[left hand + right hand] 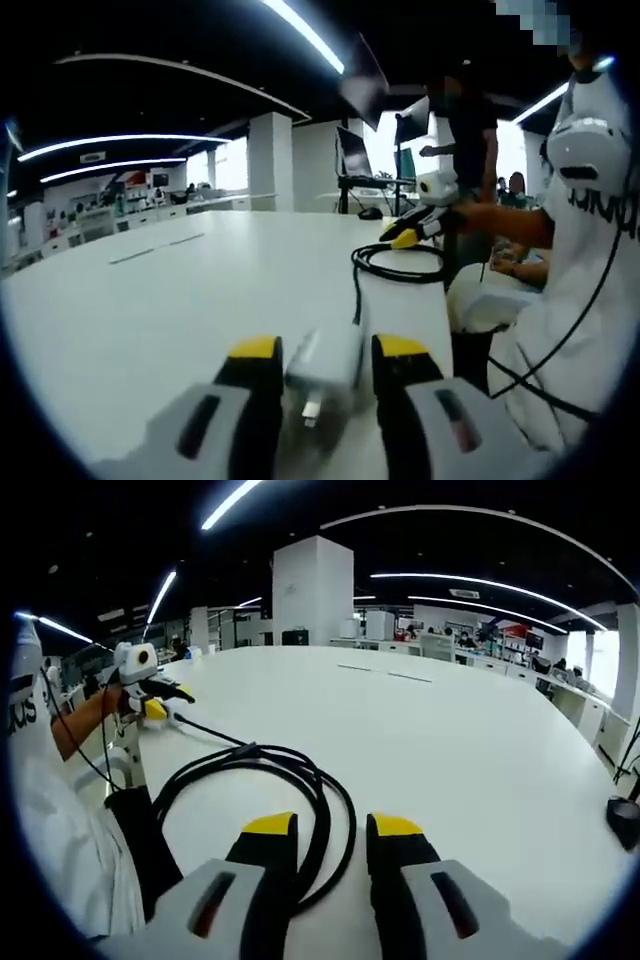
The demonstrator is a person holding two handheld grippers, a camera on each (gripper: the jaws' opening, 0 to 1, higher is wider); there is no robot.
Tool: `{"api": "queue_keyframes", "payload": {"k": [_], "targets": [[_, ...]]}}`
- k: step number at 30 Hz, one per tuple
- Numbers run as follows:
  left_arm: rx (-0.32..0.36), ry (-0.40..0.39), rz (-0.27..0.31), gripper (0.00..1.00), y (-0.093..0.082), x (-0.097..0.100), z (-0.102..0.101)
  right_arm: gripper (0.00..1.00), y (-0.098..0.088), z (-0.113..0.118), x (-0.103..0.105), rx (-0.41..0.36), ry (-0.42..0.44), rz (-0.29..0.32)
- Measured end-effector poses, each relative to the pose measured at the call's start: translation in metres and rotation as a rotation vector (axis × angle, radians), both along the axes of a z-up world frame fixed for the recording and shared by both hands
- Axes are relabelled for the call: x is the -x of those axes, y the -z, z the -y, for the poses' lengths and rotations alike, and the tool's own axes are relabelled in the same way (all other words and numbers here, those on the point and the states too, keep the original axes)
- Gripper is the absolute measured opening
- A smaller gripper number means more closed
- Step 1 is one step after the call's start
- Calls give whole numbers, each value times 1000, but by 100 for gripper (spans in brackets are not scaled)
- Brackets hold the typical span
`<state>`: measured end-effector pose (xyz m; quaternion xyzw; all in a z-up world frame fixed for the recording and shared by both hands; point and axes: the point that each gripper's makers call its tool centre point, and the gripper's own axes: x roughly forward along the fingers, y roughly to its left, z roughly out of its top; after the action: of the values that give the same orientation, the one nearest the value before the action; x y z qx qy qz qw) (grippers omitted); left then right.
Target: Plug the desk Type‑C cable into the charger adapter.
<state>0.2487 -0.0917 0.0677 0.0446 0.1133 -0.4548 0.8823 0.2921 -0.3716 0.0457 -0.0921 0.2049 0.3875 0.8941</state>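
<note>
- We hold the white charger adapter (325,365) in the left tool (326,372), jaws clenched on its sides just above the white tabletop (180,300); its prongs seem to point back toward the camera, though they are blurred.
- The right tool (333,842) stands released, jaws apart over the coiled black Type‑C cable (300,780); nothing is between them.
- We judge the step in hand is fetching the cable's plug; we cannot tell where that end lies, so we should trace the coil first, then grip just behind the plug.
- We should keep the adapter level and steady; its port must face the incoming plug.
- The cable lies in loose loops near the tabletop edge.
</note>
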Motion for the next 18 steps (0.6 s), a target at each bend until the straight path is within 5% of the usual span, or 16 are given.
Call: {"api": "queue_keyframes", "payload": {"k": [18], "targets": [[41, -6, -76, 27, 1, 2, -3, 18, 5, 1, 0, 34, -6, -38]]}}
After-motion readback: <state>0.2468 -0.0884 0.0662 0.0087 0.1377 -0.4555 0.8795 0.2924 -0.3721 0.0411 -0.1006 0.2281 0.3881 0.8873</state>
